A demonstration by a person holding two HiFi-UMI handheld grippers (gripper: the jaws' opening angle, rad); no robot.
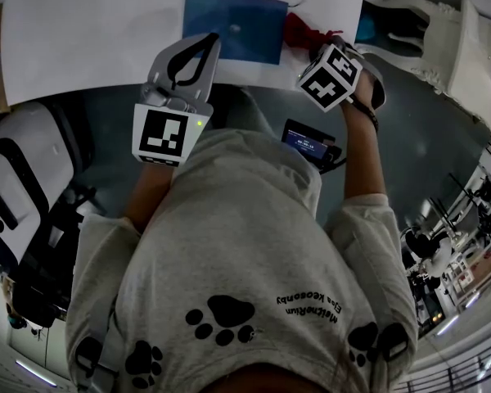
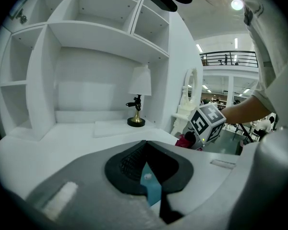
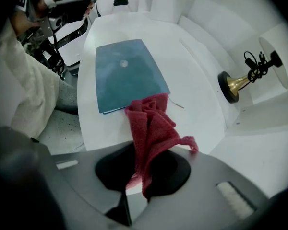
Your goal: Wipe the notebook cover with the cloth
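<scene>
A blue notebook lies flat on the white table, near its front edge. My left gripper hovers over the notebook's left corner, jaws shut with nothing between them; in the left gripper view the blue cover shows through the gap behind the closed tips. My right gripper is just right of the notebook, shut on a red cloth. In the right gripper view the cloth hangs bunched from the jaws, its end touching the notebook's near corner.
A brass-footed lamp stands at the back of the table, below white shelving. A white ornate furniture piece stands to the right of the table. The table's front edge runs just under both grippers.
</scene>
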